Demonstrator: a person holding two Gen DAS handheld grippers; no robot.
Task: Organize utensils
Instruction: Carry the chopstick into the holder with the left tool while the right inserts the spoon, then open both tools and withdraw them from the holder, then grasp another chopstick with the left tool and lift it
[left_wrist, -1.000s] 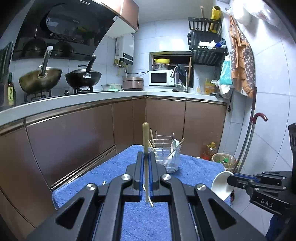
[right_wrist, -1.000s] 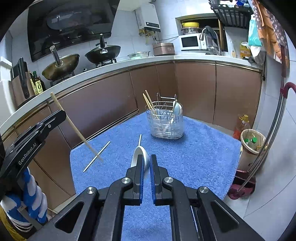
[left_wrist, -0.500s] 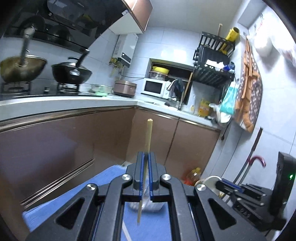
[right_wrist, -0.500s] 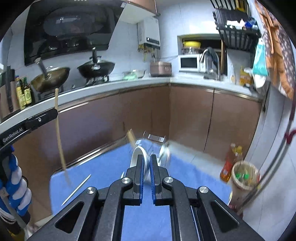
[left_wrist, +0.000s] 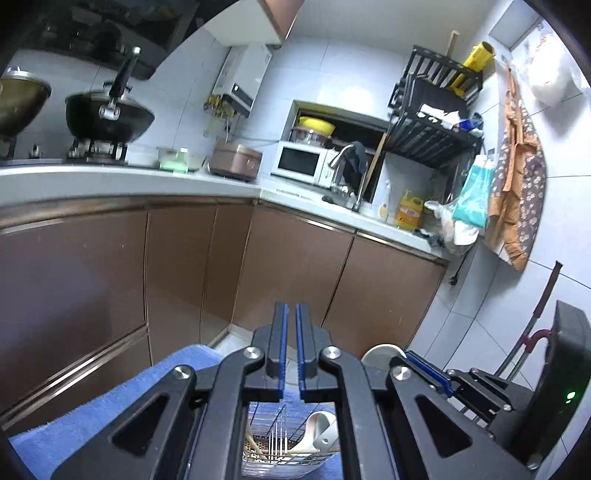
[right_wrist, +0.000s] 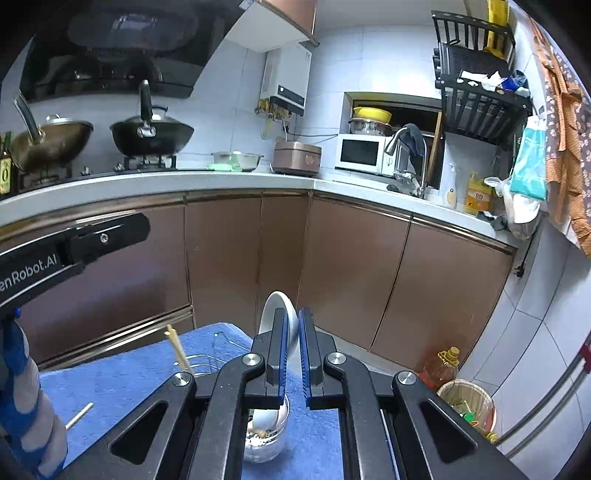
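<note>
the right gripper (right_wrist: 291, 334) is clamped on a white ceramic spoon (right_wrist: 275, 314) above the wire utensil basket (left_wrist: 284, 448) on the blue towel (right_wrist: 122, 373); the left gripper (left_wrist: 290, 332) is closed, holding nothing.

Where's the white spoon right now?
In the right wrist view the white spoon sits between the right hand-held gripper fingers, above the wire utensil basket.

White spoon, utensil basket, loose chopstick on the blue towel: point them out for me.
White spoon (right_wrist: 277, 308), right wrist view, on its bowl above the fingers.
Utensil basket (left_wrist: 275, 441), left wrist view, on its wire wall.
Loose chopstick (right_wrist: 78, 416), right wrist view, on its shaft.
</note>
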